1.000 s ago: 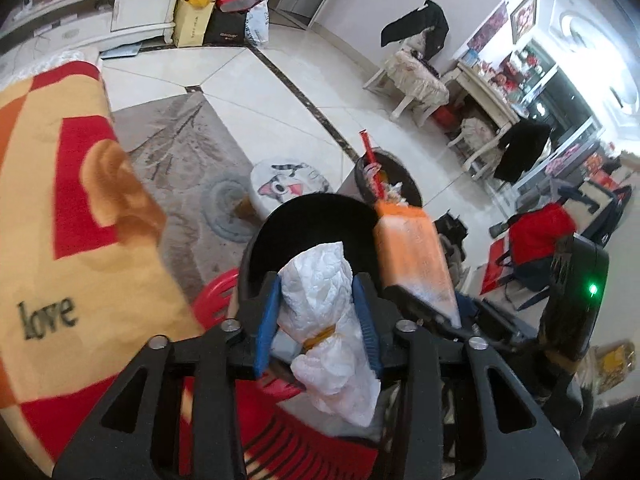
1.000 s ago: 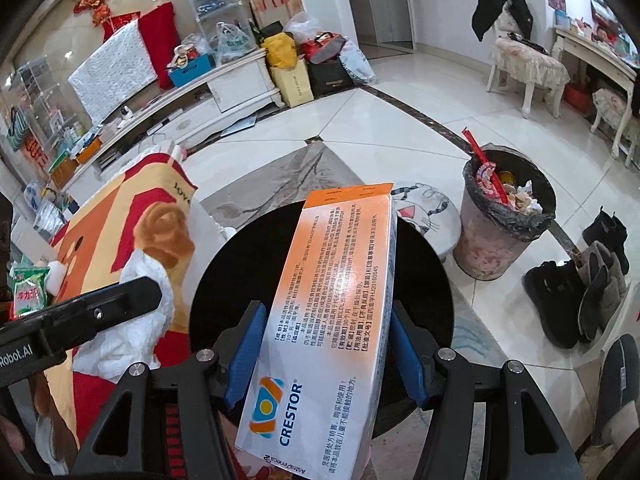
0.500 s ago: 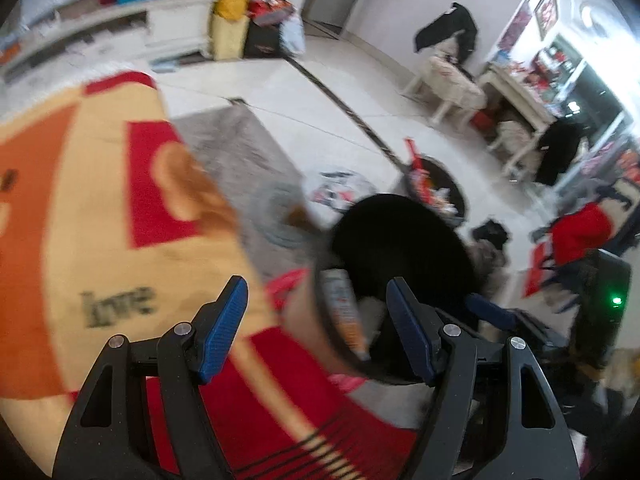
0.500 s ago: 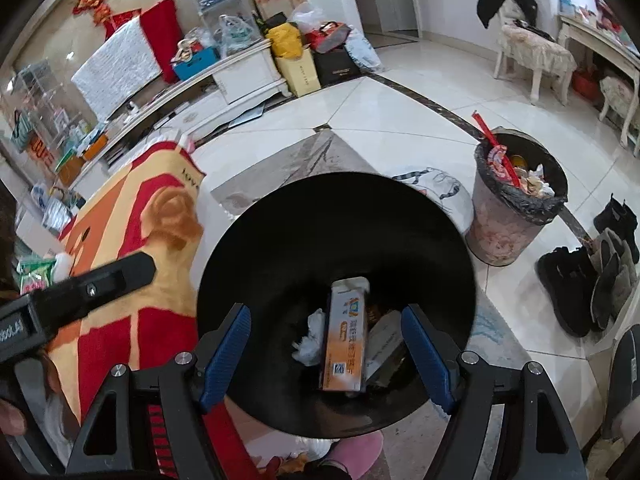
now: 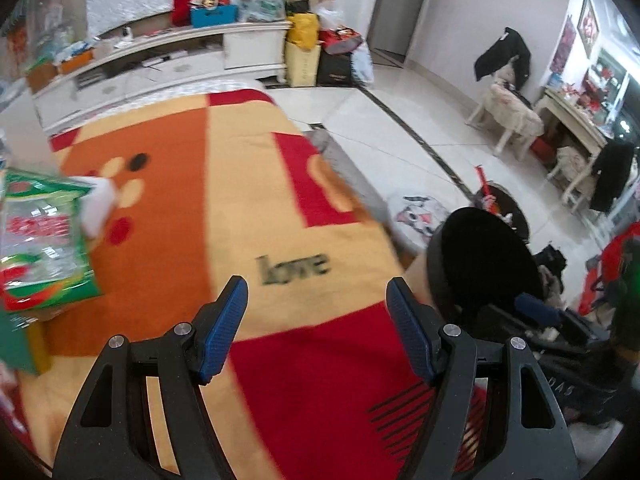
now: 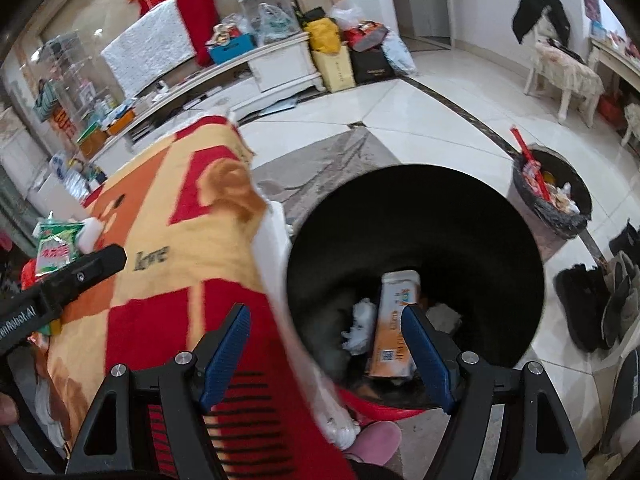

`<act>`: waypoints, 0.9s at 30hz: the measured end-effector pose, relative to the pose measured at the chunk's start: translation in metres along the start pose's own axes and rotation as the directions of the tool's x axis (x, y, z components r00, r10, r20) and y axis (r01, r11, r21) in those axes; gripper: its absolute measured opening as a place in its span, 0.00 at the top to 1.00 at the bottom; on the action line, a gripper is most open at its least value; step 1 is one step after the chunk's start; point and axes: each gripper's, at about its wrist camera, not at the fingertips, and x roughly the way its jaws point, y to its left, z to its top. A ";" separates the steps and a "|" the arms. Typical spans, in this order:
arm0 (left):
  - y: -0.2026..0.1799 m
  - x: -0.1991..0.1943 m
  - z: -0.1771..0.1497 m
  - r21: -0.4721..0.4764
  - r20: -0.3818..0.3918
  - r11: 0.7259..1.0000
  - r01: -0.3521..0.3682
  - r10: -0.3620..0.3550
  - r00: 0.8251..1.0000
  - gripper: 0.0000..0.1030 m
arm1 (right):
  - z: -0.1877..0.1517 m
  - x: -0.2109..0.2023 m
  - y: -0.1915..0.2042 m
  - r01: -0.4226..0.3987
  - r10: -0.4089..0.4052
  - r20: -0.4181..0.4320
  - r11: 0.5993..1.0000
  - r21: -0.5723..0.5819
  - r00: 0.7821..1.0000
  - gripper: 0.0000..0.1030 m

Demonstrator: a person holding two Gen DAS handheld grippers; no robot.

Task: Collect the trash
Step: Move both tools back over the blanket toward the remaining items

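My left gripper [image 5: 315,284] is open and empty above the orange, yellow and red "love" blanket [image 5: 248,208]. At the blanket's far left lie a green snack bag [image 5: 40,240] and a white tissue wad [image 5: 98,204]. The black bin [image 5: 480,264] stands off to the right of this gripper. My right gripper [image 6: 325,312] is open and empty over the near rim of the black bin [image 6: 416,220]. Inside the bin lie an orange-and-white box [image 6: 394,328] and a crumpled white tissue [image 6: 360,324]. The left gripper's finger [image 6: 80,276] shows at the left, near the green bag [image 6: 56,248].
A second, full waste bin [image 6: 556,196] stands on the tiled floor beyond the black one, with dark shoes [image 6: 600,304] to its right. A round cat-print stool [image 5: 420,212] sits by the table's corner. A pink slipper [image 6: 376,444] lies below the bin. A white cabinet [image 5: 160,60] lines the far wall.
Both grippers have opened: the tissue and the orange box have dropped into the black bin. The left gripper has swung left over the blanket; the right one has shifted towards the bin's left rim.
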 end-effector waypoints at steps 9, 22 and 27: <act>0.063 -0.054 -0.031 -0.069 0.015 0.996 -0.061 0.062 0.998 0.31 | -0.008 0.009 0.083 -0.099 0.096 -0.035 0.987 -0.125 0.995 0.27; 0.199 -0.133 -0.090 -0.291 -0.012 0.937 -0.193 0.198 0.980 0.31 | -0.041 0.039 0.229 -0.311 0.261 -0.190 0.893 -0.324 0.946 0.27; 0.243 -0.131 -0.103 -0.397 -0.041 0.888 -0.232 0.235 0.971 0.31 | -0.049 0.049 0.263 -0.357 0.289 -0.232 0.866 -0.350 0.929 0.27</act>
